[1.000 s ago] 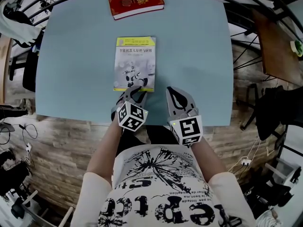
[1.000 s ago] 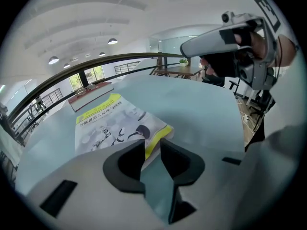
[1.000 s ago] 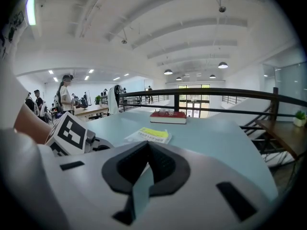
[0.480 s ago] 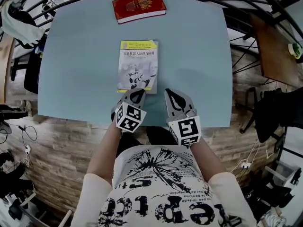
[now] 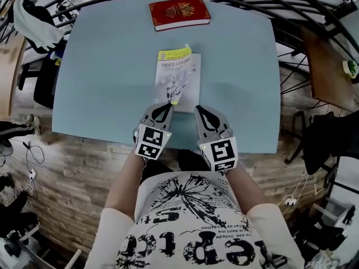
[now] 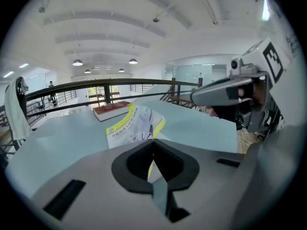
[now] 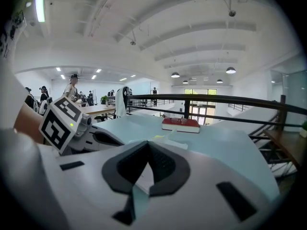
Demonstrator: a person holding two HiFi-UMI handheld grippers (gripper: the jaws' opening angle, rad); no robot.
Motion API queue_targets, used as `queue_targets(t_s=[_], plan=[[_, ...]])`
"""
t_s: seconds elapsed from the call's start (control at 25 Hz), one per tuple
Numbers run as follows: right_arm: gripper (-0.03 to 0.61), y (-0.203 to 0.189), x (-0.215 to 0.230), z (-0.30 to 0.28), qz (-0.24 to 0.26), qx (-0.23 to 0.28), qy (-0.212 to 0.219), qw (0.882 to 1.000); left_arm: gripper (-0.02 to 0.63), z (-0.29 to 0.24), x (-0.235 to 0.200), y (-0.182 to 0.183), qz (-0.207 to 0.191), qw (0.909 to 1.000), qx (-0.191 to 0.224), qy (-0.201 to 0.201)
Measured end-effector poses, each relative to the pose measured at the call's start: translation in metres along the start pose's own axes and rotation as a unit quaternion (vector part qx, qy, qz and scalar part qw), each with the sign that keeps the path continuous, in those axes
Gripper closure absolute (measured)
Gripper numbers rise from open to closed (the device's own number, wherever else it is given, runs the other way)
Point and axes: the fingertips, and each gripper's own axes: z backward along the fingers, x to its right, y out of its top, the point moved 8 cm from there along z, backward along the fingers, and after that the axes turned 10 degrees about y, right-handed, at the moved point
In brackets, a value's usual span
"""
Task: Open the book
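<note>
A paperback book [image 5: 178, 80] with a yellow-and-white cover lies in the middle of the pale blue table [image 5: 101, 66]. My left gripper [image 5: 167, 104] is shut on the near edge of its front cover [image 6: 136, 126], which is lifted and curls up off the pages. In the left gripper view the cover's edge runs down between the closed pads of my left gripper [image 6: 153, 145]. My right gripper [image 5: 203, 110] hovers just right of the book's near corner, its jaws shut with nothing in them. The right gripper view looks past my right gripper [image 7: 147, 145] to the book [image 7: 165, 140].
A red hardcover book [image 5: 179, 13] lies at the table's far edge, also visible as the red book [image 6: 111, 110] and the red book [image 7: 181, 124]. A black railing curves behind the table. The near table edge lies just under both grippers.
My left gripper's jaws closed on the near edge of the cover and rose, peeling the cover up. My right gripper edged forward beside the book.
</note>
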Motion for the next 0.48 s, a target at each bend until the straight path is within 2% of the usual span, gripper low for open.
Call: queue_targets(t_s=[0.24,0.48], plan=[[0.568,0.013,-0.029,-0.021,0.013,-0.002,0.015,1.000,0.595,0.032,-0.039,-0.001,0.030,0.9985,0.028,0.036],[0.568,0.025,-0.059,-0.044,0.025,0.000,0.029,0.999,0.595,0.055,-0.081,-0.018,0.078,0.9945,0.021,0.066]])
